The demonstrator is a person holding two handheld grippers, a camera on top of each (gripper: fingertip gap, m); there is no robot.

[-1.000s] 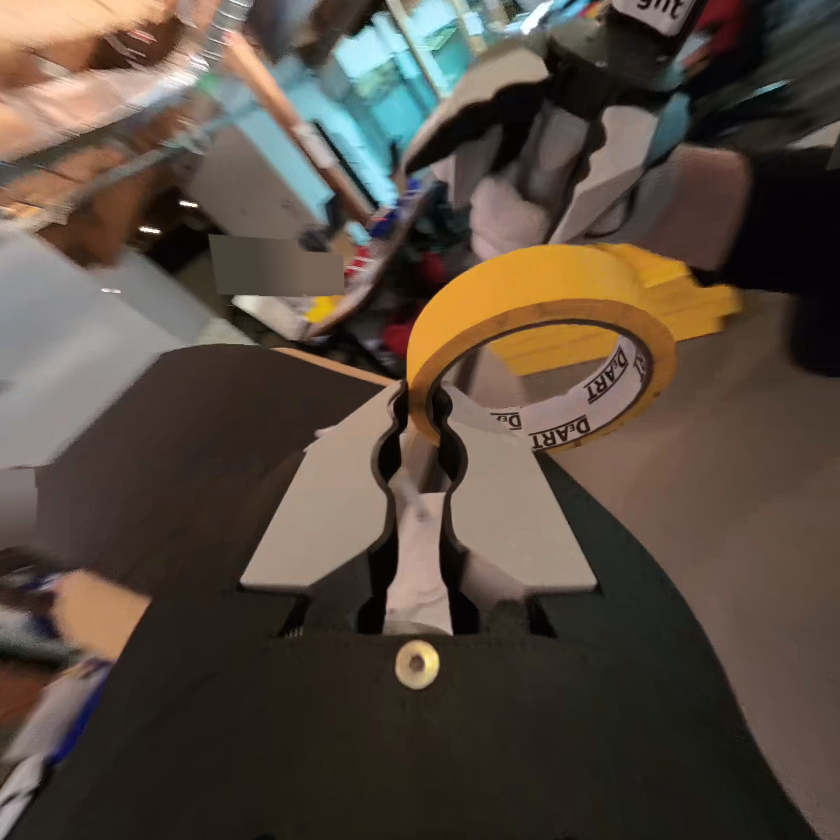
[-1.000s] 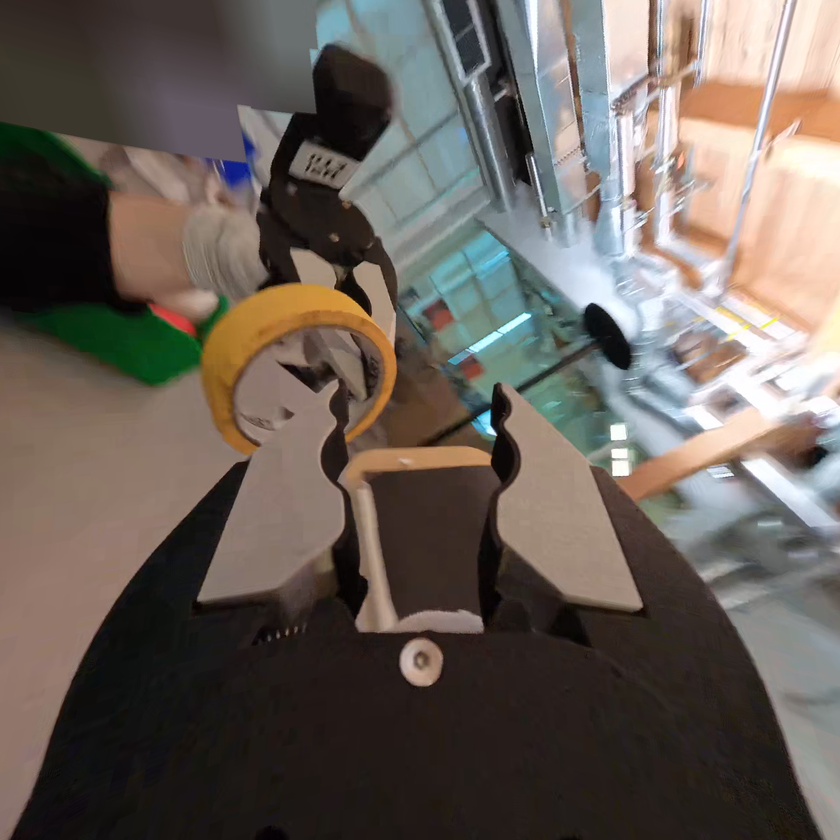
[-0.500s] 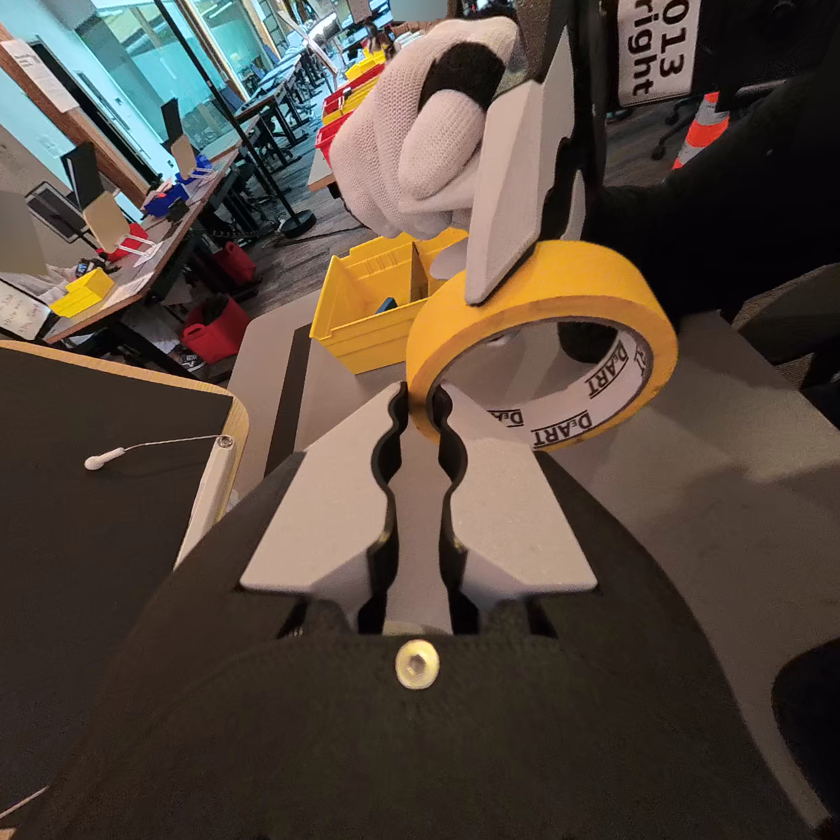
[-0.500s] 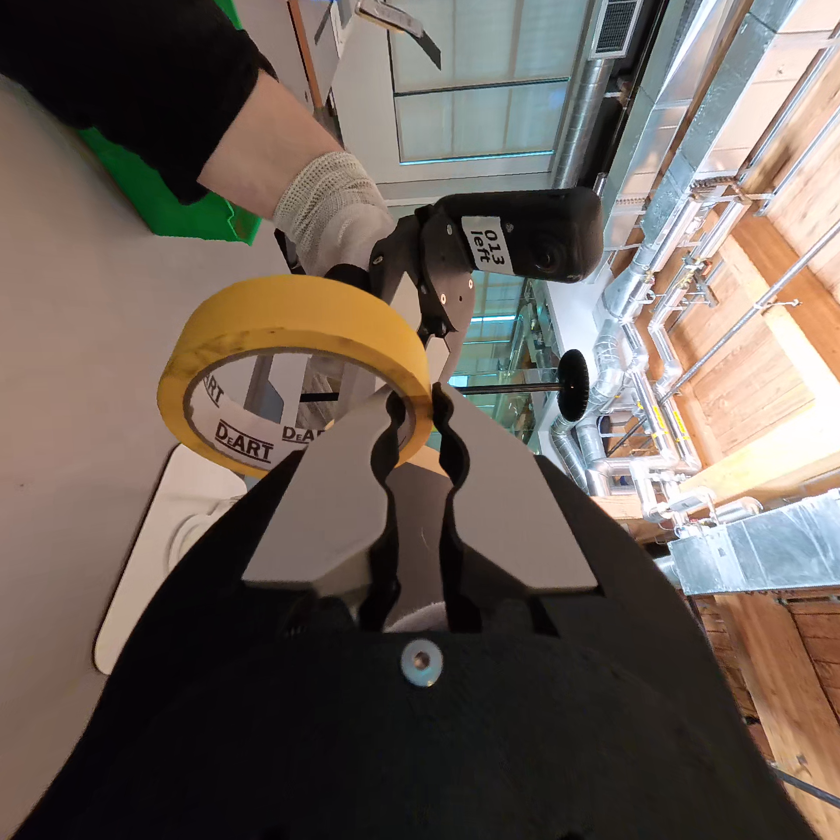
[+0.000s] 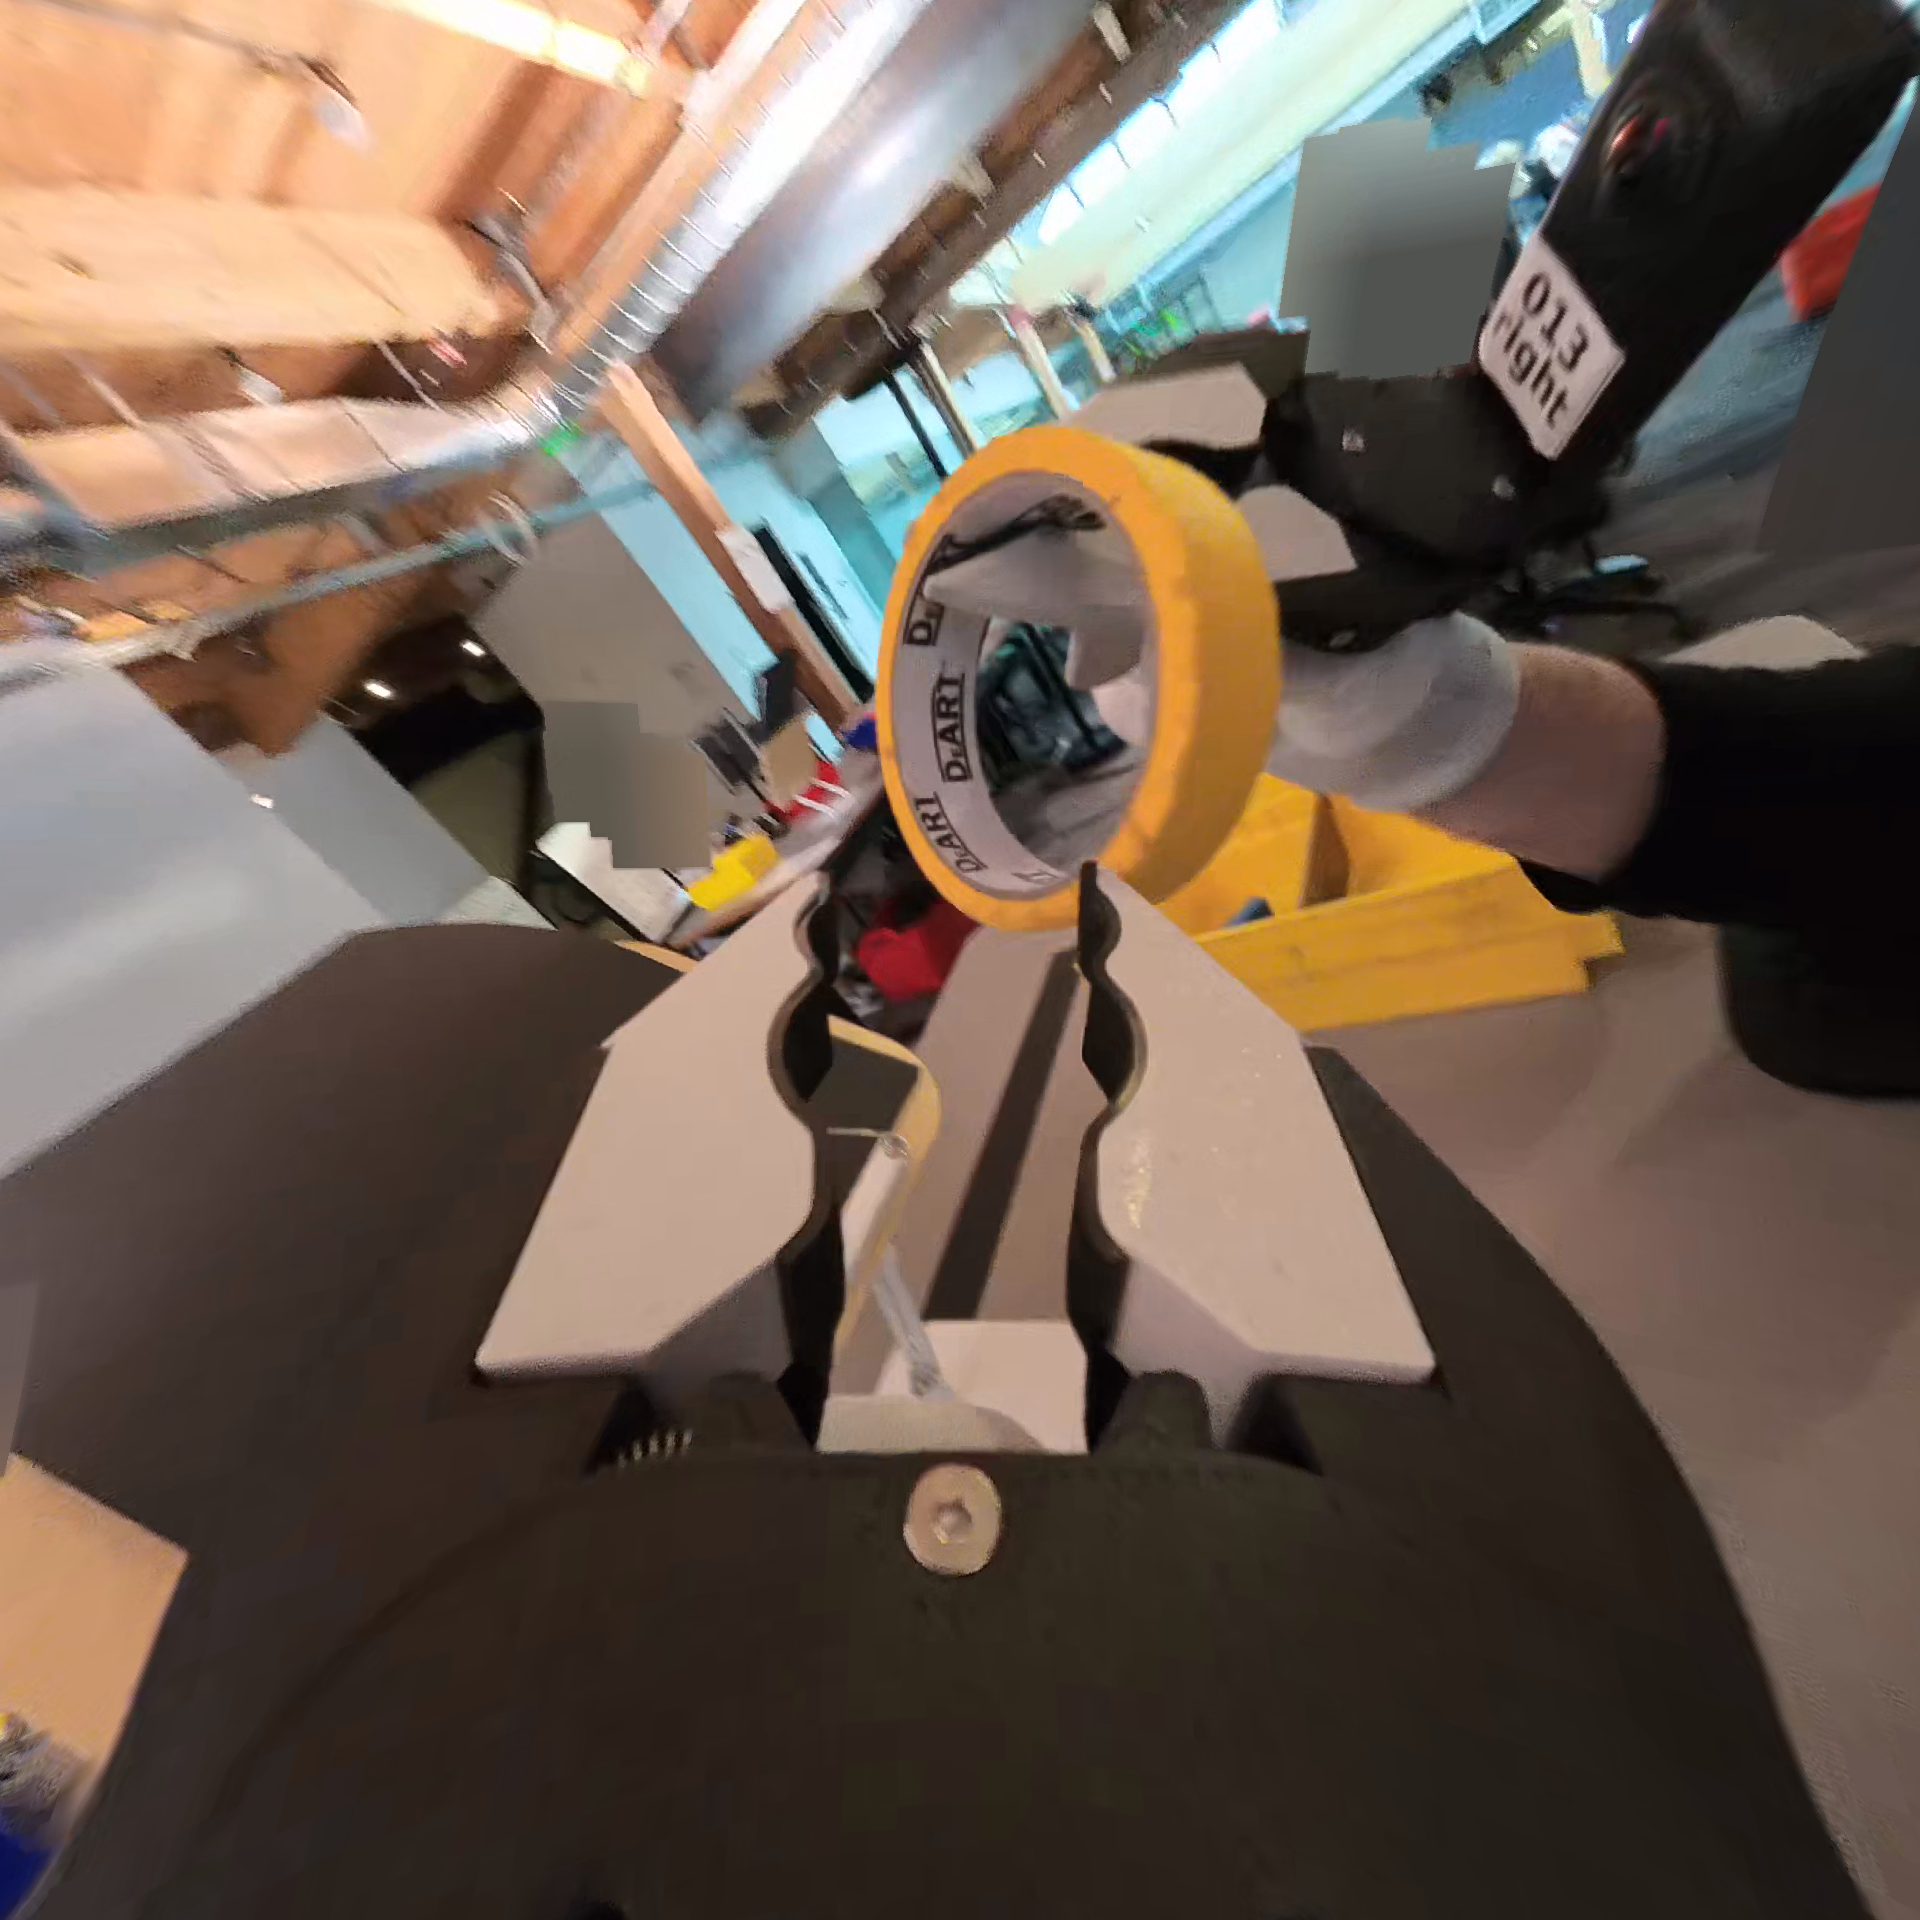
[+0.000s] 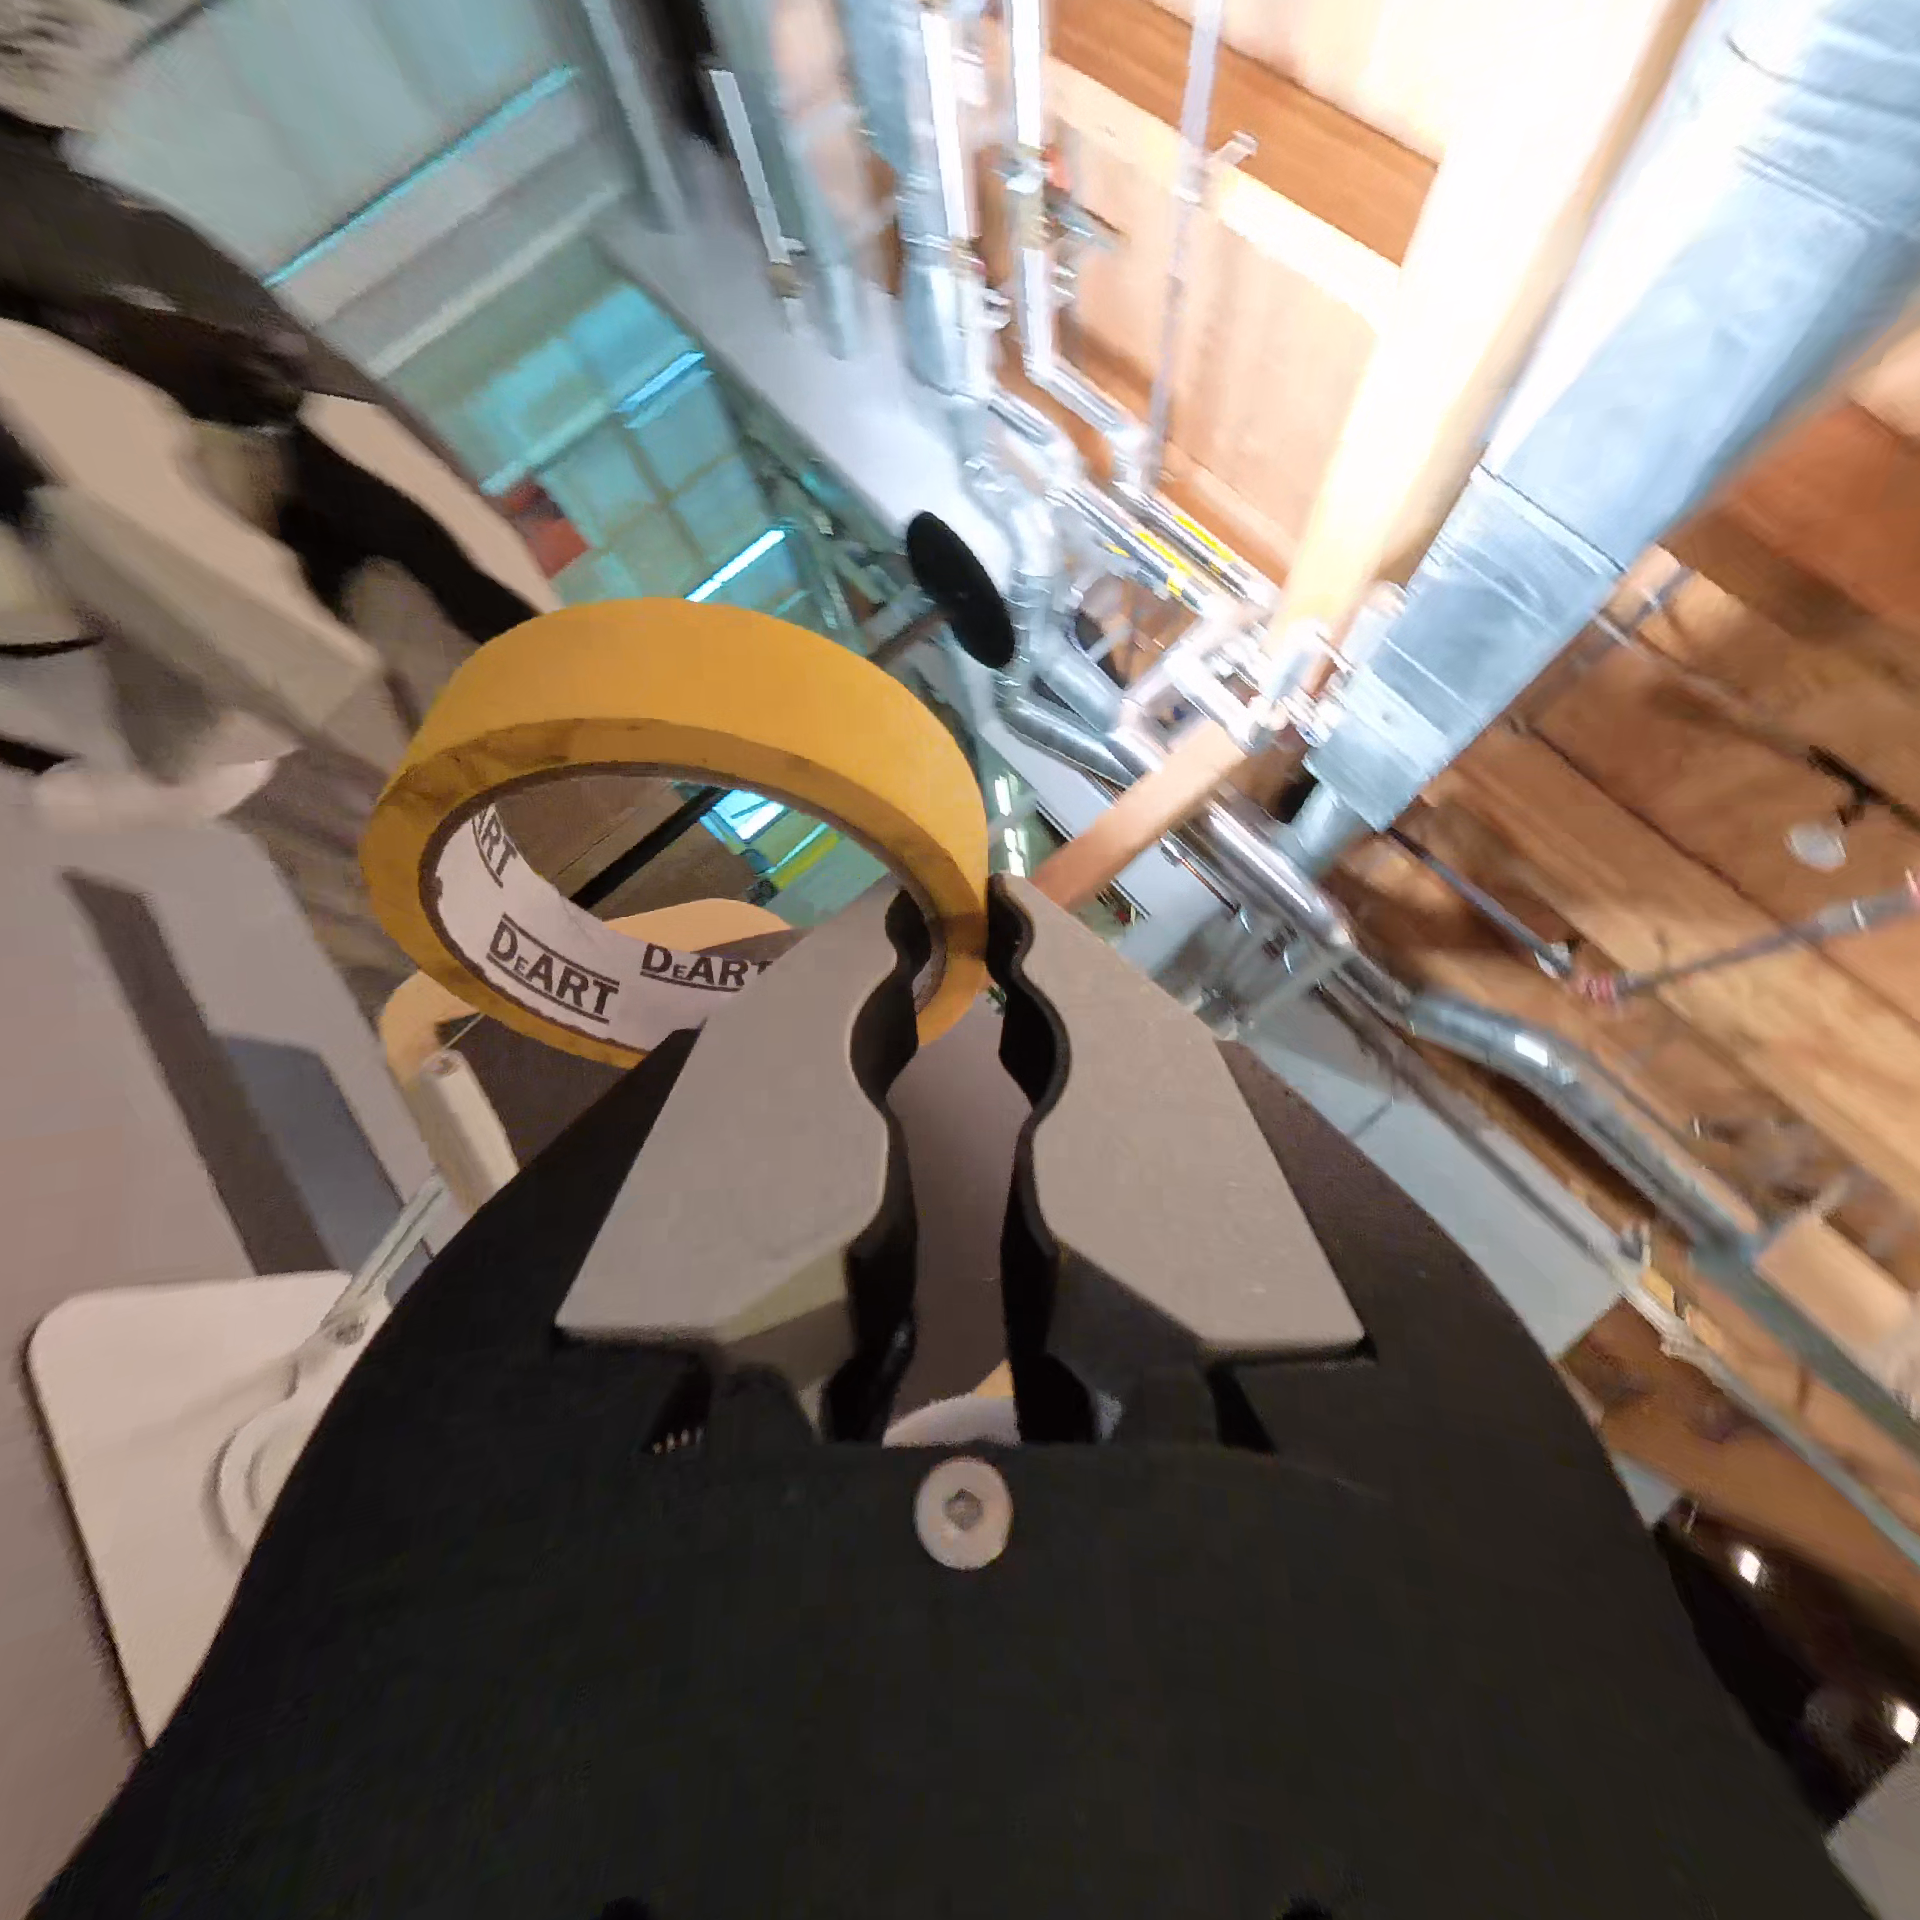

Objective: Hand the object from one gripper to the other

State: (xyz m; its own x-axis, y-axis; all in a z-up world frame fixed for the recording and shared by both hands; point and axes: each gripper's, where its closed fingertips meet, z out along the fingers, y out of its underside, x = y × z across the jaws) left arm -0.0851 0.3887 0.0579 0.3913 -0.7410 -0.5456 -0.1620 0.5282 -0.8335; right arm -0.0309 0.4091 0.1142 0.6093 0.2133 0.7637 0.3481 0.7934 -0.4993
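The yellow roll of tape [image 5: 1205, 665] hangs in the air just past my left gripper [image 5: 951, 902], which is open and empty, its right fingertip close under the roll's lower rim. The right gripper [image 5: 1101, 488] holds the roll from the upper right, one finger inside the ring and one outside, with a white-gloved hand [image 5: 1392, 717] behind it. In the right wrist view my right gripper [image 6: 945, 925] is shut on the wall of the tape roll [image 6: 675, 686]. The left gripper [image 6: 156, 582] shows blurred at the far left, apart from the roll.
A yellow bin [image 5: 1403, 935] stands on the grey table [image 5: 1610, 1299] behind the roll. A black board [image 5: 312, 1091] lies to the left, and a dark object [image 5: 1849, 987] sits at the right edge. A white base plate [image 6: 156, 1455] lies below the right gripper. Spacing between my two grippers at the tips: around 9 cm.
Half a second ago both grippers were shut on the roll. My left gripper has opened and let go. The right gripper has carried the roll a little away and tilted it.
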